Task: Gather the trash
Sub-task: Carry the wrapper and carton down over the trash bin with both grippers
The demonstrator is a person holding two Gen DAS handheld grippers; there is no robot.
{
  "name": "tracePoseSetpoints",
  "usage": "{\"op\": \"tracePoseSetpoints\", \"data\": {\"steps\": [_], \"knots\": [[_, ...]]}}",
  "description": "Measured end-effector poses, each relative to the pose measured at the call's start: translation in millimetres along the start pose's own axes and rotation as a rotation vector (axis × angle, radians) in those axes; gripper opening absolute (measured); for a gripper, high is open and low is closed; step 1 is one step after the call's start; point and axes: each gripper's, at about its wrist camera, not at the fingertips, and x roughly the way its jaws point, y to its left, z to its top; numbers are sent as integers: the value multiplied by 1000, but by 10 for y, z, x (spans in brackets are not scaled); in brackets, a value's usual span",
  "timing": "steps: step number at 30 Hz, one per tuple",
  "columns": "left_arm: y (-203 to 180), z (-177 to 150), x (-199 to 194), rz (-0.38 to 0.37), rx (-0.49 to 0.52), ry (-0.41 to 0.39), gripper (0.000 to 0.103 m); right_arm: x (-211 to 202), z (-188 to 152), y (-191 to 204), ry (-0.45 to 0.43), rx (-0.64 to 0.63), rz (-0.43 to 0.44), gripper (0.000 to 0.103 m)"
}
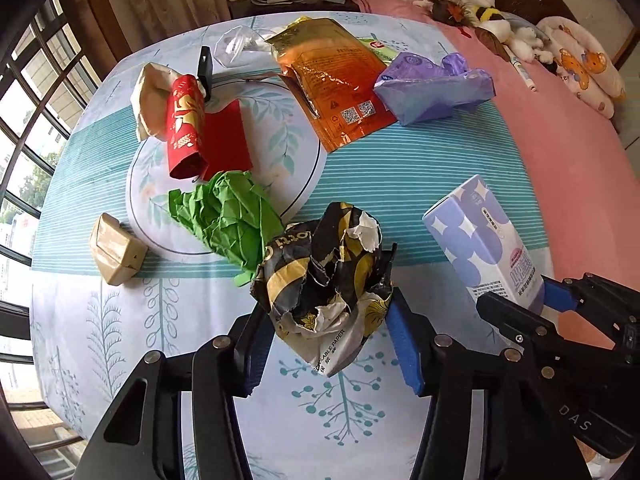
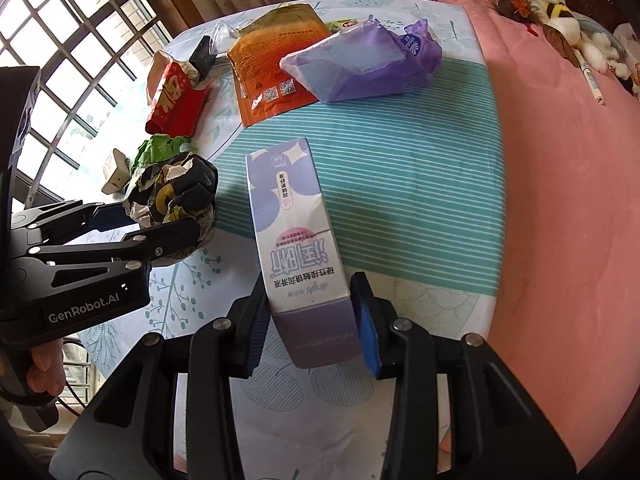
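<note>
Both grippers loaded: left gripper [image 1: 326, 332] clamped on the crumpled black-and-gold paper wad [image 1: 324, 276], right gripper [image 2: 310, 332] clamped on the purple carton [image 2: 296, 232], both held over the bedspread [image 1: 400, 168]. Pickup step looks done. Next: carry both to a bin, none in view. Green paper [image 1: 228, 220], red envelope [image 1: 186, 128], orange pouch [image 1: 340, 92] still lie there.

A crumpled black-and-gold paper ball [image 1: 324, 276] sits lifted near the green paper [image 1: 228, 220], right of it a tilted purple-white carton [image 2: 298, 240].
</note>
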Motion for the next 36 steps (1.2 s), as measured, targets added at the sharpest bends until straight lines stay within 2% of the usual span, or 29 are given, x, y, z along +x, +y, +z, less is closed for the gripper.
{"op": "tracePoseSetpoints", "data": {"steps": [7,11,16,20,24,28,36], "knots": [[154,-513,-682,-12,79,-80,54,-333,-305,344,-38,40,4,35],[390,-826,-1081,-24,121,-125,54,-579,-565,629,-73,79,-9,35],[690,-1349,-1519,-53,182,-164,53,-859,-1021,1120,-126,137,-29,35],[915,-1766,-1709,-71,240,-183,54,-989,-1439,1527,-144,185,-55,35],[1125,-2210,-1770,-100,284,-173,53,-1018,-1891,1922,-145,224,-80,35],[1201,-2564,-1637,-134,317,-118,53,-955,-2313,2218,-109,267,-88,35],[1092,-3089,-1052,-173,352,6,53,-600,-2907,2363,8,322,-105,35]]}}
